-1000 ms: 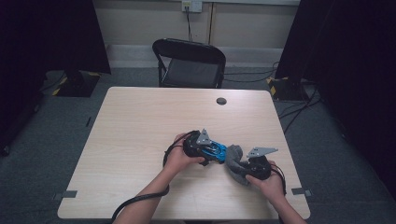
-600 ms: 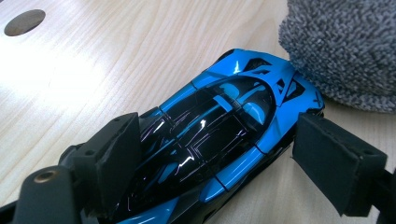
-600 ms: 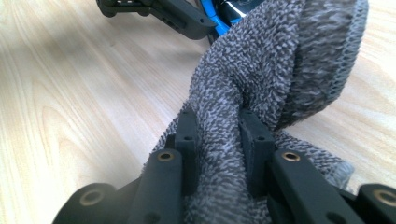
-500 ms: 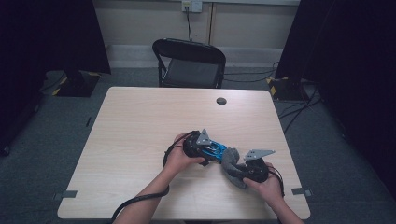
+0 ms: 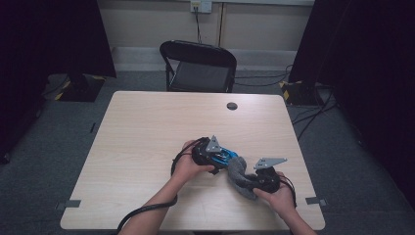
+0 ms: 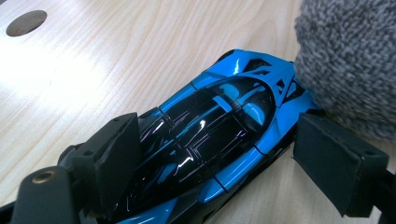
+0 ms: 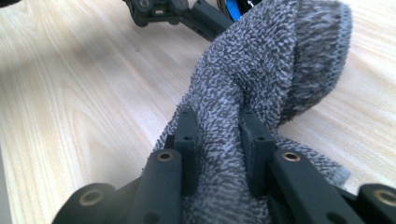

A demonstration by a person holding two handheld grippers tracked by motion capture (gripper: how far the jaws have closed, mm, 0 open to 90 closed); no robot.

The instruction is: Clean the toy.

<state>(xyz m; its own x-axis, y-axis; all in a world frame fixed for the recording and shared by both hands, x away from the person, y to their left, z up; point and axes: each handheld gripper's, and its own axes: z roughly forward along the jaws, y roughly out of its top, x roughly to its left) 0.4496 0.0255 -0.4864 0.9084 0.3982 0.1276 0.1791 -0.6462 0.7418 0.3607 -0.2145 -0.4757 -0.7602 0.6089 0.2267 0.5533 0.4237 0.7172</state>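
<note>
A glossy blue and black toy car [image 6: 219,126] lies on the wooden table [image 5: 147,127]. My left gripper [image 6: 223,137] is shut on the car, one pad against each flank. In the high view the car [image 5: 228,156] sits right of centre, held by the left gripper [image 5: 222,157]. A grey knitted cloth [image 7: 280,60] is pinched between the jaws of my right gripper [image 7: 217,126], which is shut on it. The bunched end of the cloth [image 6: 350,60] presses against one end of the car. From above, the cloth [image 5: 238,172] lies between the car and the right gripper [image 5: 250,182].
A dark round grommet [image 5: 232,105] is set in the tabletop at the far side. A black folding chair [image 5: 200,66] stands behind the table. Cables trail from both grippers toward the near edge. The left gripper's linkage [image 7: 187,11] shows beyond the cloth in the right gripper view.
The right gripper and the cloth have edged slightly toward the near edge of the table. The left gripper and the car have stayed put.
</note>
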